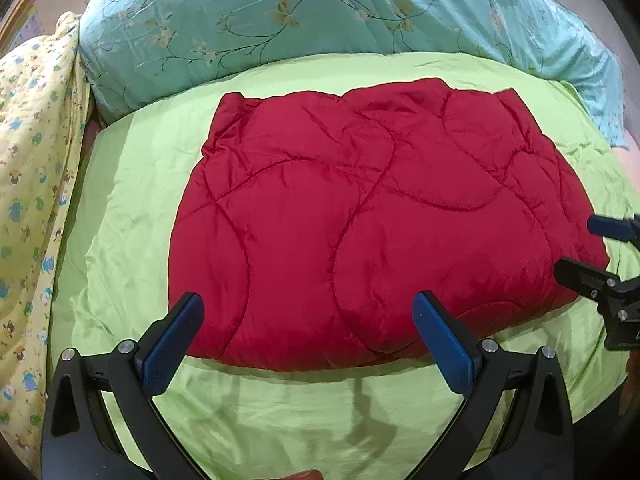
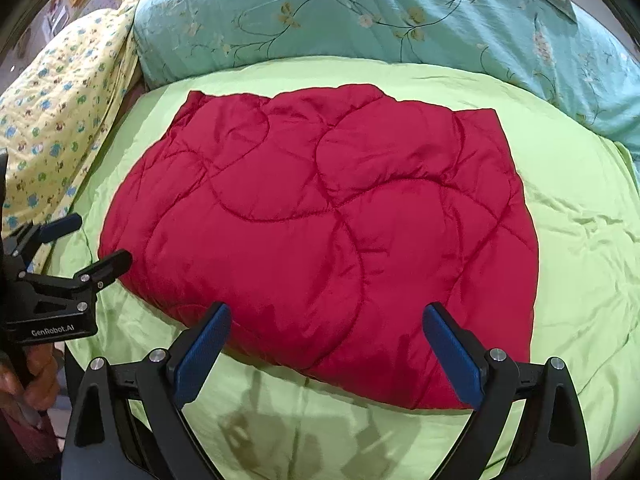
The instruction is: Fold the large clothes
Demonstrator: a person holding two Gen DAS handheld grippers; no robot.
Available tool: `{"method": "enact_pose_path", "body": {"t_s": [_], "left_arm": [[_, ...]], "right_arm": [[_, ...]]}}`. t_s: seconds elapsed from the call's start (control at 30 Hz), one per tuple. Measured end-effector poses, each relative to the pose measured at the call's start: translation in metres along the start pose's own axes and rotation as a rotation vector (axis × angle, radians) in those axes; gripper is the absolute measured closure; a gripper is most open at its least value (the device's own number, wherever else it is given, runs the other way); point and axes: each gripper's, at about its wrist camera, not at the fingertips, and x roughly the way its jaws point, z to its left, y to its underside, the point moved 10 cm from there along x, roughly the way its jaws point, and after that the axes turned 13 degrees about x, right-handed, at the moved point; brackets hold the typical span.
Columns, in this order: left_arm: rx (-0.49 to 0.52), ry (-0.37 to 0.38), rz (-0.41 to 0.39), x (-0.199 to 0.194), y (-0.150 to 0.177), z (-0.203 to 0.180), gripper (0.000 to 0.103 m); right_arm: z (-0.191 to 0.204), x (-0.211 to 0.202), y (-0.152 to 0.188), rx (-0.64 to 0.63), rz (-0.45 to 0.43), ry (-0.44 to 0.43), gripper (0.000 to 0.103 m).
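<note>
A red quilted padded garment (image 1: 372, 216) lies folded into a rough rectangle on the green sheet (image 1: 132, 216); it also shows in the right wrist view (image 2: 328, 232). My left gripper (image 1: 308, 308) is open and empty, hovering just above the garment's near edge. My right gripper (image 2: 326, 320) is open and empty, also above the near edge. Each gripper shows in the other's view: the right one (image 1: 576, 246) at the garment's right corner, the left one (image 2: 100, 240) at its left corner.
A teal floral duvet (image 1: 320, 20) is bunched along the far side of the bed. A yellow printed blanket (image 1: 32, 160) lies at the left. A person's hand (image 2: 32, 376) holds the left gripper. A wooden frame edge shows far left.
</note>
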Motion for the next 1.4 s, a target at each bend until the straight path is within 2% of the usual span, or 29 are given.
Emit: {"method": "enact_pose_path", "body": {"t_s": [0.17, 0.4, 1.4], "left_arm": [[-0.022, 0.002, 0.007, 0.0014, 0.0023, 0.0002, 0.0], [-0.024, 0.003, 0.008, 0.002, 0.0041, 0.0003, 0.0], [-0.031, -0.01, 0.006, 0.0011, 0.0051, 0.0044, 0.0]], "right_arm": [[0.0014, -0.001, 0.0008, 0.014, -0.021, 0.001, 0.006], [0.0022, 0.0033, 0.0073, 0.015, -0.002, 0.001, 0.006], [0.0034, -0.0027, 0.0072, 0.026, -0.015, -0.005, 0.006]]}}
